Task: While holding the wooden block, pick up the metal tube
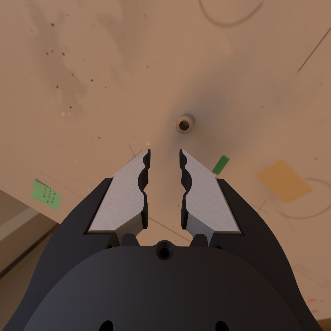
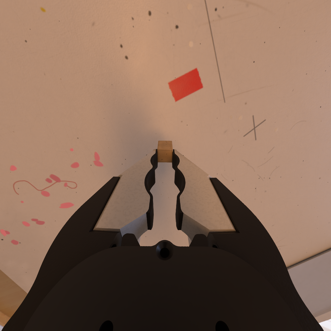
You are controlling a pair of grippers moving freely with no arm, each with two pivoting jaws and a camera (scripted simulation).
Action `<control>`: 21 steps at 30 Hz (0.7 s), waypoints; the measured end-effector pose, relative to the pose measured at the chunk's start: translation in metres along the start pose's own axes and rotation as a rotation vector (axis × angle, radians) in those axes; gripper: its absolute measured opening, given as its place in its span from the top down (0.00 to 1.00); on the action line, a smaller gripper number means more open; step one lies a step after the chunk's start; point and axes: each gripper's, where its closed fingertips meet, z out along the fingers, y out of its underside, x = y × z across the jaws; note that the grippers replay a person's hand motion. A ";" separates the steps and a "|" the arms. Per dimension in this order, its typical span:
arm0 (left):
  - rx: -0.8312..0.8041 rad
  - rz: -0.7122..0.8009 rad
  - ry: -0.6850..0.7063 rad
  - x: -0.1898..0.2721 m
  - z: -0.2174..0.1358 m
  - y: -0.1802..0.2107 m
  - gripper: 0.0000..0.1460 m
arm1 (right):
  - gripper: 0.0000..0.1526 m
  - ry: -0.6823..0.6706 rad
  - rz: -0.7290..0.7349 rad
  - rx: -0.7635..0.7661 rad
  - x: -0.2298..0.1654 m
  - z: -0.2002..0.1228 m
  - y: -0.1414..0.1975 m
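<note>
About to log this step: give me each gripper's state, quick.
Left gripper: open, empty, metal tube ahead of it on the table.
Right gripper: shut on the wooden block.

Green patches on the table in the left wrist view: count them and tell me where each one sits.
2. A light green note lies at the lower left, near the table edge. A darker green strip lies just right of the left tool, partly behind its finger, so some may be hidden.
</note>
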 end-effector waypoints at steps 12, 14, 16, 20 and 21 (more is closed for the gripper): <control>-0.133 0.289 0.244 0.018 0.020 0.006 0.77 | 0.91 -0.019 0.003 -0.011 -0.002 0.007 0.001; -0.116 0.272 0.275 0.023 0.021 -0.002 0.75 | 0.91 -0.021 0.003 -0.010 -0.002 0.007 0.001; -0.078 0.235 0.311 0.027 0.023 -0.013 0.73 | 0.91 -0.019 0.009 -0.006 -0.001 0.006 0.002; 0.021 0.119 0.282 0.025 0.035 -0.040 0.71 | 0.91 -0.021 0.016 -0.008 0.001 0.008 0.004; 0.036 0.090 0.279 0.025 0.037 -0.044 0.71 | 0.91 -0.022 0.016 -0.011 0.001 0.008 0.005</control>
